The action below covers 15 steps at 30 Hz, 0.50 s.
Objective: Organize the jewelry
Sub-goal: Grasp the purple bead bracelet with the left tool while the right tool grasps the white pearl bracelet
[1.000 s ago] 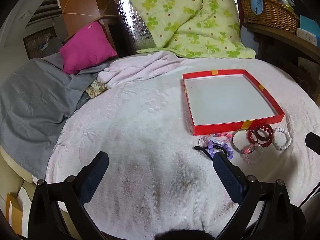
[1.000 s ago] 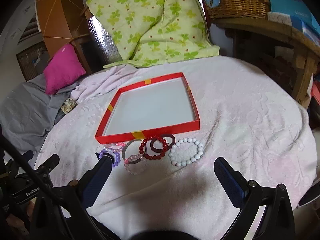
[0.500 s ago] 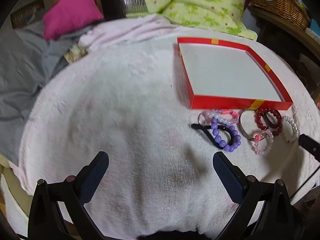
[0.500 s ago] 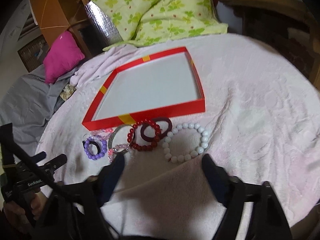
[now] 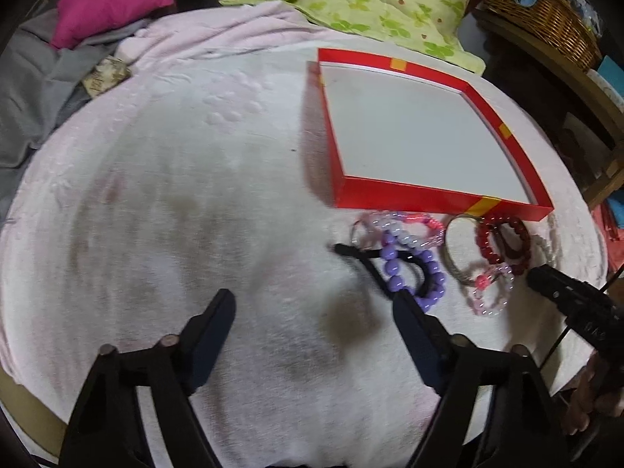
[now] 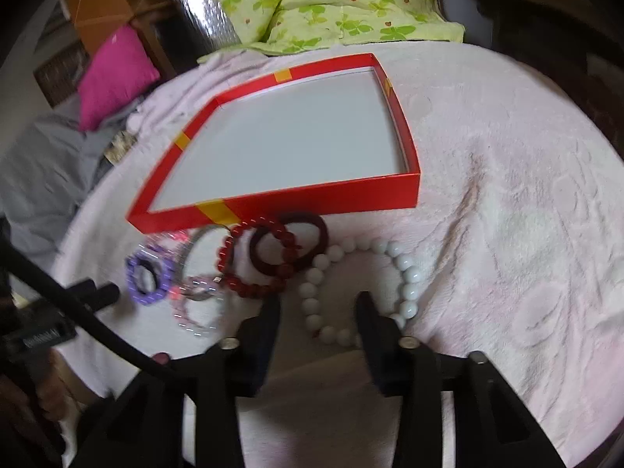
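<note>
We see the red tray [image 6: 273, 202] on the pink cloth [image 6: 507, 195]; the bracelets lie in a row just beside its near wall; our right gripper [image 6: 316, 312] has just been closing, jaws partly apart and gripping nothing, straddling the near arc of the white bead bracelet [image 6: 405, 269]; our left gripper [image 5: 312, 312], also closing, stands wide with nothing held, its right finger tip at the purple bead bracelet [image 5: 429, 269], at 3 o'clock of it.
</note>
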Each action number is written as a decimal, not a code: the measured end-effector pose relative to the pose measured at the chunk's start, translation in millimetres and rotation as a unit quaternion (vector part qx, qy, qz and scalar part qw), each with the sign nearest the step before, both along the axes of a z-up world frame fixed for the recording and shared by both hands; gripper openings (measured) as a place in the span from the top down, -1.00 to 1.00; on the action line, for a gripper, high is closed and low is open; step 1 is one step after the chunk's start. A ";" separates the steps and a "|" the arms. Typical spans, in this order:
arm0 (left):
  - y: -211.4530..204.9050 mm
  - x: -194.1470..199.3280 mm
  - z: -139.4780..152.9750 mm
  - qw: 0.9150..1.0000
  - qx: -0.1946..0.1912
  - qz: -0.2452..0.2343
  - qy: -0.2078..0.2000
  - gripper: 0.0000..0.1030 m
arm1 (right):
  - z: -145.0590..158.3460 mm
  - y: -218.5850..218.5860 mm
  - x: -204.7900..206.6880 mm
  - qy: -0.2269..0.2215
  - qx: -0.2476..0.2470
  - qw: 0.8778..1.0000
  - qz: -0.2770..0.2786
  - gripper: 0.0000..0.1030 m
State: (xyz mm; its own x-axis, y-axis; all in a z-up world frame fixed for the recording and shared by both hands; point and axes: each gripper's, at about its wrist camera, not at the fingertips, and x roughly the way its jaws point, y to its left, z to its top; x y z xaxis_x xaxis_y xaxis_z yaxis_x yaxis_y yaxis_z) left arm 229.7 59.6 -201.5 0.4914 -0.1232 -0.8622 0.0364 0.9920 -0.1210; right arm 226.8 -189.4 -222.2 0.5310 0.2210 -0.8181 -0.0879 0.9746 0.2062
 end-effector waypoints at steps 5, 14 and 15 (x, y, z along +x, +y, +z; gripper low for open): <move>-8.6 9.7 2.6 0.999 -0.037 -0.011 0.008 -0.39 | -1.0 2.4 0.7 0.005 -0.028 1.000 0.011 0.45; -17.2 29.1 16.1 0.999 -0.040 -0.023 -0.012 -0.05 | 0.6 -17.3 -11.3 0.024 0.009 1.000 0.003 0.52; -19.0 33.1 18.7 0.999 -0.039 -0.027 -0.016 -0.05 | 0.1 -17.4 -11.7 0.024 0.013 1.000 0.001 0.52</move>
